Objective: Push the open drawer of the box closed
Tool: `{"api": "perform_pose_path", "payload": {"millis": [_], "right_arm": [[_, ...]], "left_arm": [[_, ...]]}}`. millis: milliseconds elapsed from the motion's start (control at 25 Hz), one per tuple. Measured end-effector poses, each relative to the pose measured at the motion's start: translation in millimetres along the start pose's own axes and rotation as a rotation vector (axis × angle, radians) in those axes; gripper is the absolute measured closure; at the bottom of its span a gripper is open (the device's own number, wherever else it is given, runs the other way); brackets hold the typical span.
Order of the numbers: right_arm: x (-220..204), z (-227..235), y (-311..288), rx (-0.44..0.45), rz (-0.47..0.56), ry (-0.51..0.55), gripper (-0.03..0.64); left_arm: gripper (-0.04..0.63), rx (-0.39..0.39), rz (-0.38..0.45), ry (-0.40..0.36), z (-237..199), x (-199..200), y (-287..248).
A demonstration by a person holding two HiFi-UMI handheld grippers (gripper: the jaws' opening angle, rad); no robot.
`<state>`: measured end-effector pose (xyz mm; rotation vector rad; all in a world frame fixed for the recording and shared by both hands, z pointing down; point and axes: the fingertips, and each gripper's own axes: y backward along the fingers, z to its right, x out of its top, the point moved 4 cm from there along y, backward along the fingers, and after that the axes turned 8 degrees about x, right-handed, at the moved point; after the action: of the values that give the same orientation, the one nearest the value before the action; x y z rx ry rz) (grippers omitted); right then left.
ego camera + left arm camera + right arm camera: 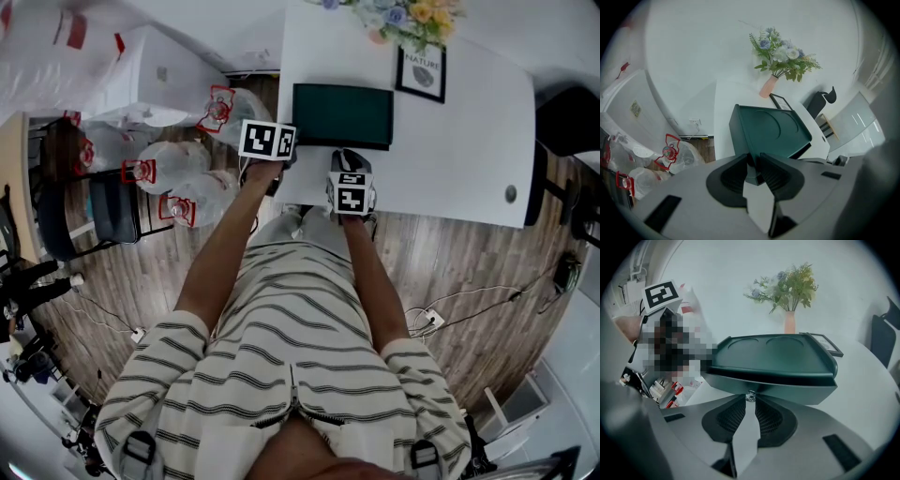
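Sitting near the front edge of the white desk (450, 159), the dark green box (771, 129) has its corner pinched by the left tongs (753, 161), while the right tongs (750, 400) clasp the small silver knob (750, 396) of the drawer (797, 391).

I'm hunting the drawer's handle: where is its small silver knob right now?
In the right gripper view, the silver knob sits low on the green box's front, centred, between the right gripper's jaw tips.

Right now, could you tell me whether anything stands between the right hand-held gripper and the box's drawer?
Nothing visible does: the right hand-held gripper is at the drawer front, its jaws closed on the small knob.
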<state>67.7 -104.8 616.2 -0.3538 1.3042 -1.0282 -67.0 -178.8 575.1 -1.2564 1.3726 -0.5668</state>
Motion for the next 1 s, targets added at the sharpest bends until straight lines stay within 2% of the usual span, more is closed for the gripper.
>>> {"api": "perform_pose_path", "payload": {"millis": [1000], "right_arm": [[11,6,-7,0.001,0.011,0.001,0.540]], "left_arm": [[0.506,0.004,-0.003,-0.010,1,0,0]]}}
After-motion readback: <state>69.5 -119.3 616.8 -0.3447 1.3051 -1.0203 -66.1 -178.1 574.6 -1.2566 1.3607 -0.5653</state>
